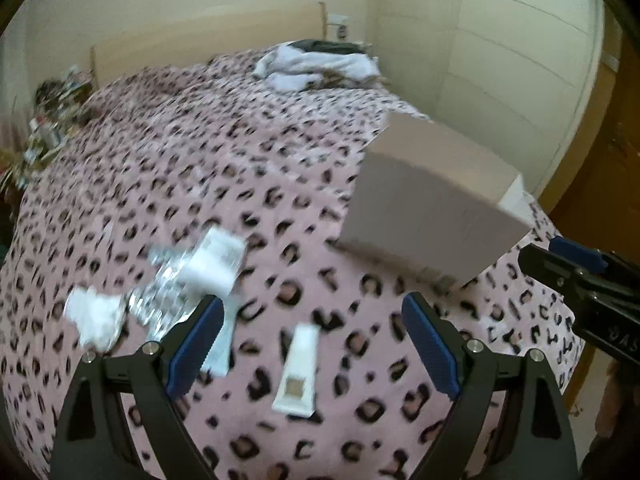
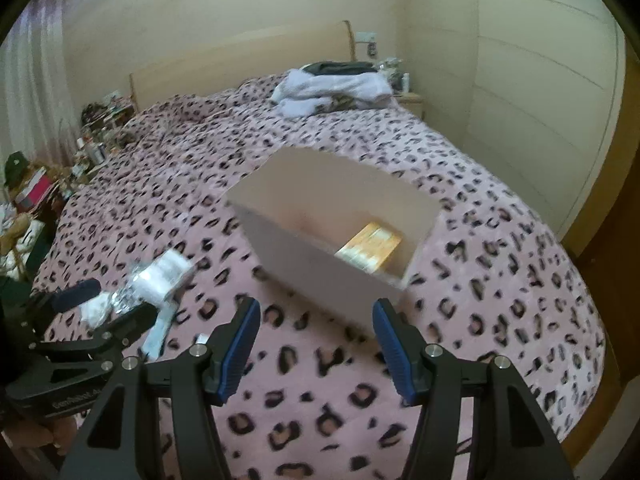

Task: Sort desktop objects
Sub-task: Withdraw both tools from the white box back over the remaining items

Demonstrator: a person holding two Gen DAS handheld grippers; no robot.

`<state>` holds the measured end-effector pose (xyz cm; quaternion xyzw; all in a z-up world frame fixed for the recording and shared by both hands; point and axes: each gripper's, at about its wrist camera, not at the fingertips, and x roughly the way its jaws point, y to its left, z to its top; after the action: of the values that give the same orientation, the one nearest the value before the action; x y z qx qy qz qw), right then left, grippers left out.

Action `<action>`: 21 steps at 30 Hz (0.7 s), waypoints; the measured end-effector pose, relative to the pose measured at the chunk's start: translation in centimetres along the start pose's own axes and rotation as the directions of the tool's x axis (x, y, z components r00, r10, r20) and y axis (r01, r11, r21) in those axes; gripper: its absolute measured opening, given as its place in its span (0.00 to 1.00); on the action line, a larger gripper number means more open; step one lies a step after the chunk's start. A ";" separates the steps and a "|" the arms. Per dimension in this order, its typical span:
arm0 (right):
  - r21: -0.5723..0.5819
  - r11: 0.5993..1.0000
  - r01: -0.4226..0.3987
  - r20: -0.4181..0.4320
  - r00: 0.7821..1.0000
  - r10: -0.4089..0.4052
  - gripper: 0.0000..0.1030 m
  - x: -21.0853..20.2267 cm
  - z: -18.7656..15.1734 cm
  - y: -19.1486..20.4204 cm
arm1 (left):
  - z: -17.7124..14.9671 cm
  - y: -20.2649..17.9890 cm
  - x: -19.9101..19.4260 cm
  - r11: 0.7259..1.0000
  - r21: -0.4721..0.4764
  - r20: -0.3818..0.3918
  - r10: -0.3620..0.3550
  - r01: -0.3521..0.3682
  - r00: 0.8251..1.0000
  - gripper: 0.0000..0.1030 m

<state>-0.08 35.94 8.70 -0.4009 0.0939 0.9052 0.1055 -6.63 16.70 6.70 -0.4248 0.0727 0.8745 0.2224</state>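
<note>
On the pink leopard-print bedspread point(image 1: 280, 184) lie a white tube point(image 1: 298, 364), a small white box point(image 1: 216, 264), a crinkled clear packet point(image 1: 164, 300), a crumpled white tissue point(image 1: 94, 316) and a flat white strip point(image 1: 222, 340). My left gripper point(image 1: 312, 306) is open, hovering with the tube between its fingers, apart from both pads. A white open bin point(image 2: 280, 236) holds an orange box point(image 2: 370, 246). My right gripper point(image 2: 316, 306) is open and empty just in front of the bin. The left gripper point(image 2: 108, 306) also shows over the small box point(image 2: 164, 276) and the packet.
A heap of white and dark clothes point(image 2: 332, 88) lies at the far end of the bed by the headboard point(image 2: 240, 56). Clutter point(image 2: 92, 128) crowds the left bedside. A wardrobe point(image 2: 540, 80) stands to the right. The right gripper point(image 1: 540, 250) enters the left wrist view beside the bin point(image 1: 432, 216).
</note>
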 end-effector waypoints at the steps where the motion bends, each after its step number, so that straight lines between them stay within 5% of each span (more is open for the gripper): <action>1: -0.006 1.000 -0.010 -0.010 1.000 0.010 0.58 0.3 -0.5 0.6 | -0.7 0.5 -0.1 1.000 -0.010 -0.004 0.012 -0.012 1.000 0.89; 21: -0.059 0.993 -0.107 -0.169 0.981 0.096 0.58 3.6 -9.8 9.6 | -12.6 7.9 -0.7 0.969 -0.149 -0.115 0.179 -0.195 0.977 0.89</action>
<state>1.89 24.66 0.35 -0.4730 0.0920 0.8754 0.0375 -0.86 5.50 -1.13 -0.4762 0.0533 0.8720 0.1002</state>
